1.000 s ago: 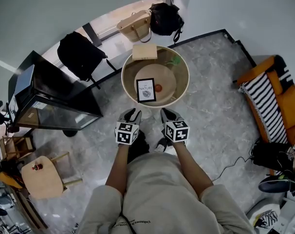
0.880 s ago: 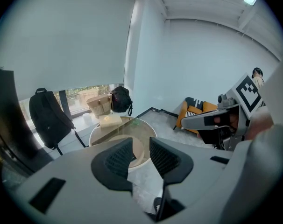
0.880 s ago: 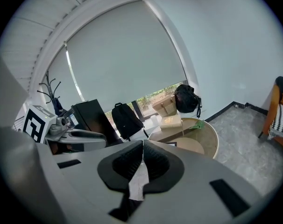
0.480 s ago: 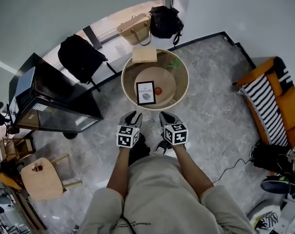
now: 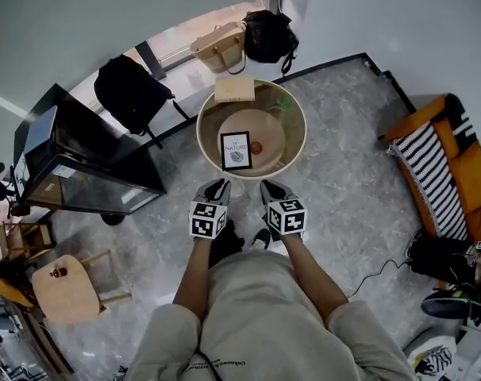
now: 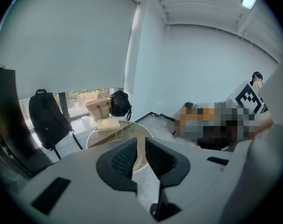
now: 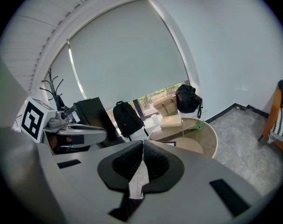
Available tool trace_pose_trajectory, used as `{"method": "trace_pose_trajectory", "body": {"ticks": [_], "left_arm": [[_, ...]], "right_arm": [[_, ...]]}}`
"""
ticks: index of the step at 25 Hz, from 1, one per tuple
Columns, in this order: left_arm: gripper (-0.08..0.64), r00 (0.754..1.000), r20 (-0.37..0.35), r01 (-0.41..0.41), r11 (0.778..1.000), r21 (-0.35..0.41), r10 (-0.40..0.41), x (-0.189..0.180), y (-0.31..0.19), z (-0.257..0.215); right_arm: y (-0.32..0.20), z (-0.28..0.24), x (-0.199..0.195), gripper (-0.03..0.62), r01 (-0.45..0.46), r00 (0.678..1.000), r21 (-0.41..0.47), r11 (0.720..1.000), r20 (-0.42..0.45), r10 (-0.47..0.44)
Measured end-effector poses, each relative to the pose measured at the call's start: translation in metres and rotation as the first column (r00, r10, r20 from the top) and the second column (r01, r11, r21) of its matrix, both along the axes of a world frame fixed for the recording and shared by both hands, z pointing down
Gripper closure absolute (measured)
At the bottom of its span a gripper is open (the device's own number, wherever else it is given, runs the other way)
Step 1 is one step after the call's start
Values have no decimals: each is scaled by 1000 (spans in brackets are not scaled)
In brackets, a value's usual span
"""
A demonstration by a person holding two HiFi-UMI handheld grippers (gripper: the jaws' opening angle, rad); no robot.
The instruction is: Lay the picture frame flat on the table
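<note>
Forearms (image 5: 191,280) parallel, left gripper (image 5: 217,187) fingers (image 6: 120,160) just narrowed, empty, right gripper (image 5: 271,189) fingers (image 7: 156,164) pressed together.

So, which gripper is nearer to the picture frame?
Left. The left gripper, empty jaws just closing, hangs short of the table, almost in line with the picture frame; the right gripper is beside it, further to the frame's right.
</note>
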State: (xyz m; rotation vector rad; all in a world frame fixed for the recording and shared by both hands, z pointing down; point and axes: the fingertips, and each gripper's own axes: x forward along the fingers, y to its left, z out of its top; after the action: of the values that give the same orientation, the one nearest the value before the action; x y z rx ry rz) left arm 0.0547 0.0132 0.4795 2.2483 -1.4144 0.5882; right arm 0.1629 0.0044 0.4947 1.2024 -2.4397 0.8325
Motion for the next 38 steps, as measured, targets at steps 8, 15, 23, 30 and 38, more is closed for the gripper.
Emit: {"method": "trace_pose_trajectory", "body": {"ticks": [8, 15, 23, 30, 38], "left_arm": [[536, 1000, -9, 5, 1000, 10, -5, -1, -1, -7], [540, 999, -32, -2, 1000, -2, 2, -1, 0, -10], [540, 1000, -15, 3, 1000, -17, -3, -5, 3, -3], [538, 1000, -8, 18, 1000, -6, -18, -7, 3, -4], [538, 1000, 2, 22, 1000, -1, -22, -8, 4, -3]], "right_arm": [[-2, -1, 0, 557, -6, 1000, -1, 1000, 8, 6], [-2, -1, -4, 557, -6, 1000, -9, 1000, -3, 6], [0, 4, 1, 557, -6, 1000, -19, 1000, -27, 5], [1, 4, -1, 557, -4, 999, -8, 1000, -37, 4], [4, 6, -3, 557, 6, 999, -9, 1000, -32, -7]]}}
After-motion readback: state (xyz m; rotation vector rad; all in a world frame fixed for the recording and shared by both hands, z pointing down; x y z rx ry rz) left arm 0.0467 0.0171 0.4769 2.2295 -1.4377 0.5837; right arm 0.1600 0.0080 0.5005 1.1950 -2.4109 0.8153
